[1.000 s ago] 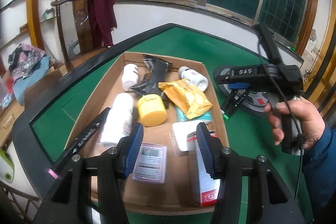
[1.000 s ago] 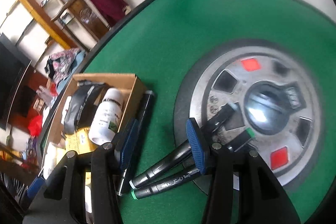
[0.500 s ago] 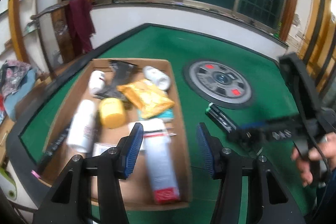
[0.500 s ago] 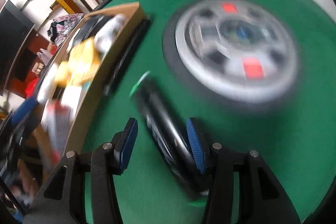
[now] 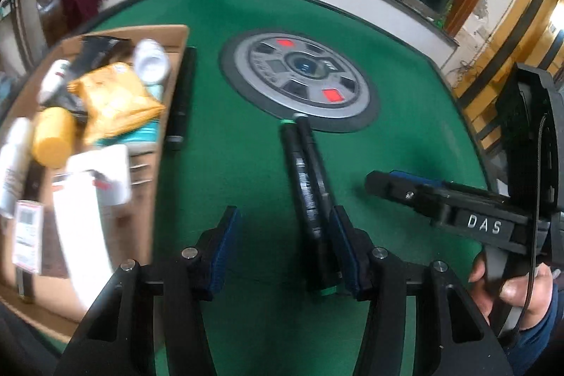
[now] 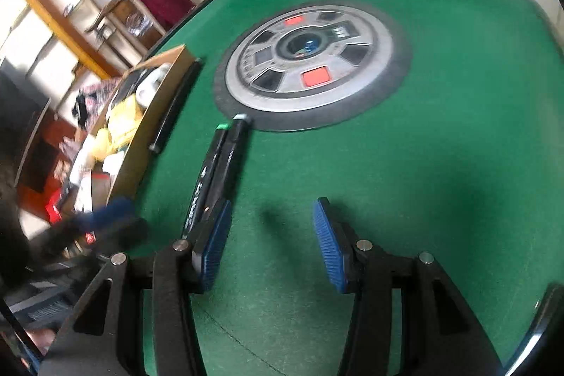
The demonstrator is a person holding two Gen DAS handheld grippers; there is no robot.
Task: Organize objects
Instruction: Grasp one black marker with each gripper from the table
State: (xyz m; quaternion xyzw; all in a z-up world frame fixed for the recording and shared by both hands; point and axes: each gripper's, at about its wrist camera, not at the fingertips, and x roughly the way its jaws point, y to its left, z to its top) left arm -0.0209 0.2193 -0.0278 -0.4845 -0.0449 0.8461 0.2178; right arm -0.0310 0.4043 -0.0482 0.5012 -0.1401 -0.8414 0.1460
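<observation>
Two black markers point(image 5: 306, 185) lie side by side on the green felt, pointing at the round grey panel; they also show in the right wrist view point(image 6: 216, 171). A third black marker point(image 5: 181, 97) lies along the cardboard box's right wall. My left gripper point(image 5: 283, 245) is open, its right finger beside the near ends of the two markers. My right gripper point(image 6: 271, 242) is open and empty over bare felt, just right of the markers. It appears in the left wrist view point(image 5: 405, 185) at right.
The cardboard box point(image 5: 176, 34) at left holds a yellow bag point(image 5: 116, 94), a yellow jar point(image 5: 53, 136), white bottles and cartons. A round grey panel point(image 5: 299, 83) with red squares is set in the table's middle. The table edge curves behind.
The left gripper has swung from over the box to the two markers. The right gripper has drawn back off the markers, which now lie together on the felt, off the grey panel.
</observation>
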